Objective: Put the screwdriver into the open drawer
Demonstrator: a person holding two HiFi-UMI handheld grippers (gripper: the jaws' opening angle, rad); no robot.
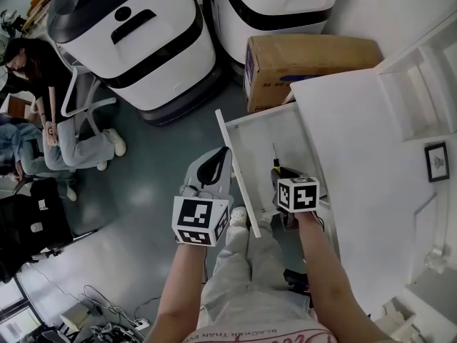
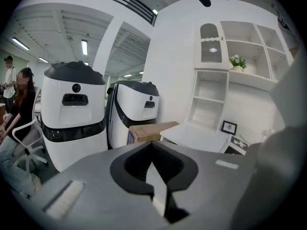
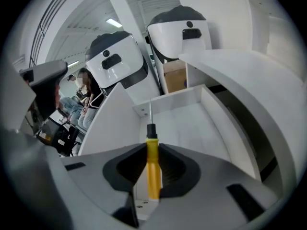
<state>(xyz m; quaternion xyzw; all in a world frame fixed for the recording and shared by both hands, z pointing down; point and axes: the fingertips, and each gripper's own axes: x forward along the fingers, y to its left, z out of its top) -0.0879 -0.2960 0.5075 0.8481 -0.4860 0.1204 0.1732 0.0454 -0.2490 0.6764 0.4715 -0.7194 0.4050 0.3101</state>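
Observation:
The screwdriver has a yellow handle, a black collar and a thin metal shaft. My right gripper is shut on its handle, with the shaft pointing out ahead over the floor of the open white drawer. In the head view my right gripper hangs over the near part of the drawer, and the shaft of the screwdriver pokes out beyond it. My left gripper is just left of the drawer's front panel, shut and empty. The same left gripper points level at the room.
Two large white and black machines stand beyond the drawer, with a cardboard box beside them. The white cabinet top lies to the right, with a small picture frame. A seated person is at far left.

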